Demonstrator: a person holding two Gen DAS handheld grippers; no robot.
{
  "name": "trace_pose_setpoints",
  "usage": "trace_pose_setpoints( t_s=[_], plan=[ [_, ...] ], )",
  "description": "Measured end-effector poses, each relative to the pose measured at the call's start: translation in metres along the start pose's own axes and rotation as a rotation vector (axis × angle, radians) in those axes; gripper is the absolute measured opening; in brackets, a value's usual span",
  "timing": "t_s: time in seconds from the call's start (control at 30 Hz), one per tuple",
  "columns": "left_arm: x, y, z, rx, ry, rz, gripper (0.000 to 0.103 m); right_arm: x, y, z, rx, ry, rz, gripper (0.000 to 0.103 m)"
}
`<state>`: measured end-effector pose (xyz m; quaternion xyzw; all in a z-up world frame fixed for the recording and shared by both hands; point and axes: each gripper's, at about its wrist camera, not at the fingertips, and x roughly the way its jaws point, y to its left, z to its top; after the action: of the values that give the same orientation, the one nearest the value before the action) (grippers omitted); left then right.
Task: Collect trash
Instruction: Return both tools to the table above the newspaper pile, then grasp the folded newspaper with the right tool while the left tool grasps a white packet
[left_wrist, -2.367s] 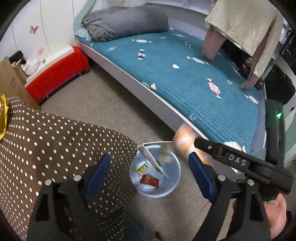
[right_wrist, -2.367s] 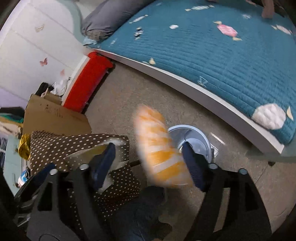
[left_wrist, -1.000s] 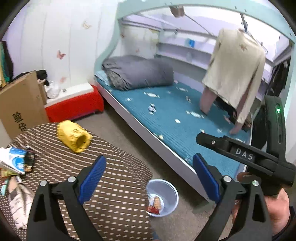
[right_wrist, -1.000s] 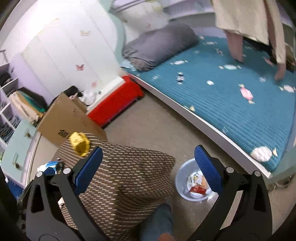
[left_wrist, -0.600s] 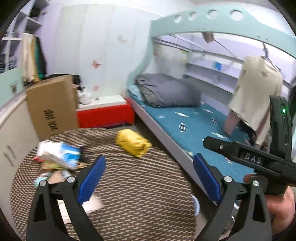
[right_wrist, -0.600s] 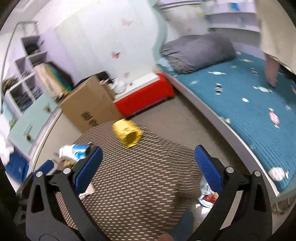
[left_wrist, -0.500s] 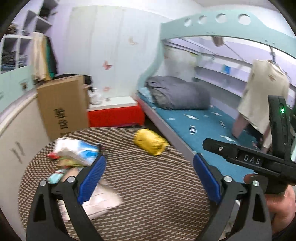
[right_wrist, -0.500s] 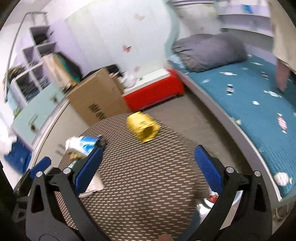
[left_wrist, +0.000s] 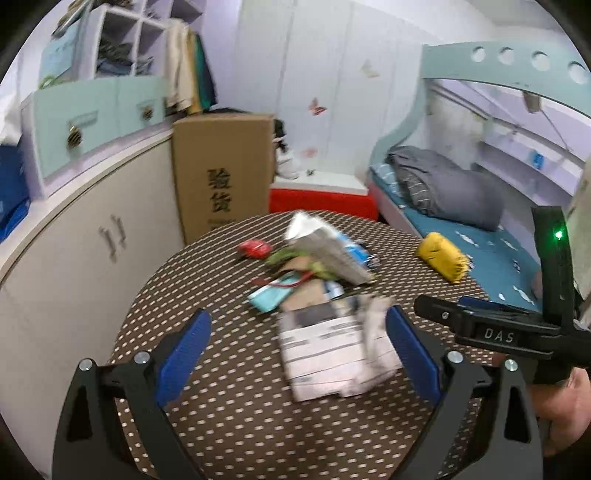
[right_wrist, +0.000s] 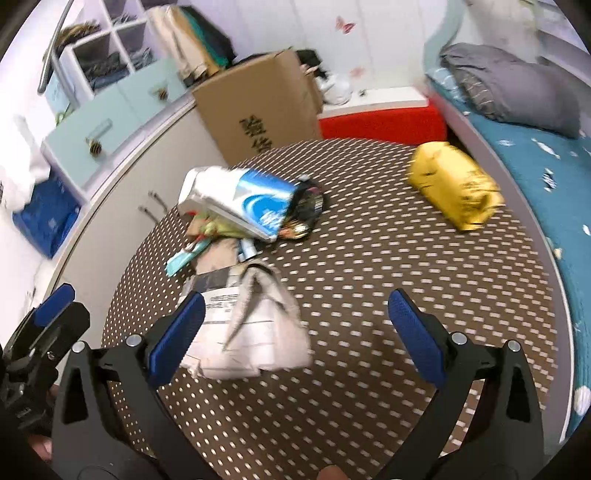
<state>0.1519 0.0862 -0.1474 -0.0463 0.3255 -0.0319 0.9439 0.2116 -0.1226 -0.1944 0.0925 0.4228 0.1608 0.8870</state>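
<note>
Trash is lying heaped on the round dotted surface (left_wrist: 221, 406): a crumpled white paper (left_wrist: 332, 350) nearest, a blue-and-white packet (right_wrist: 251, 206) behind it, a yellow bag (right_wrist: 454, 184) far right. The left tongs (left_wrist: 295, 347) are gaping empty around the paper (best to be lowering squarely, pinching the thick fold). The right tongs (right_wrist: 295, 332) are hanging spread, empty. A cardboard box (left_wrist: 221, 177) and bed (left_wrist: 480, 243) are standing beyond.
</note>
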Motion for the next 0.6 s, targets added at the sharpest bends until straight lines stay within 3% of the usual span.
trace_pose_setpoints(
  t_s=[0.13,0.23,0.27,0.33,0.4,0.6],
  plan=[
    [0.009,0.018,-0.006,-0.029,0.02,0.021,0.093,0.032,0.015,0.001,-0.045,0.049,0.004,0.09],
    [0.013,0.024,-0.008,-0.032,0.025,0.025,0.093,0.053,0.019,0.0,-0.063,0.093,-0.005,0.06],
    [0.015,0.024,-0.007,-0.032,0.026,0.026,0.093,0.057,0.02,-0.002,-0.068,0.108,-0.002,0.041],
    [0.02,0.022,-0.005,-0.029,0.03,0.026,0.093,0.056,0.021,-0.004,-0.085,0.099,-0.002,0.038],
    [0.027,0.018,-0.001,-0.019,0.031,0.026,0.093,0.049,0.017,-0.004,-0.077,0.095,0.027,0.027],
    [0.056,-0.002,0.018,0.016,0.02,-0.005,0.093,0.024,-0.015,-0.009,-0.031,0.058,-0.008,0.024]
  ],
)
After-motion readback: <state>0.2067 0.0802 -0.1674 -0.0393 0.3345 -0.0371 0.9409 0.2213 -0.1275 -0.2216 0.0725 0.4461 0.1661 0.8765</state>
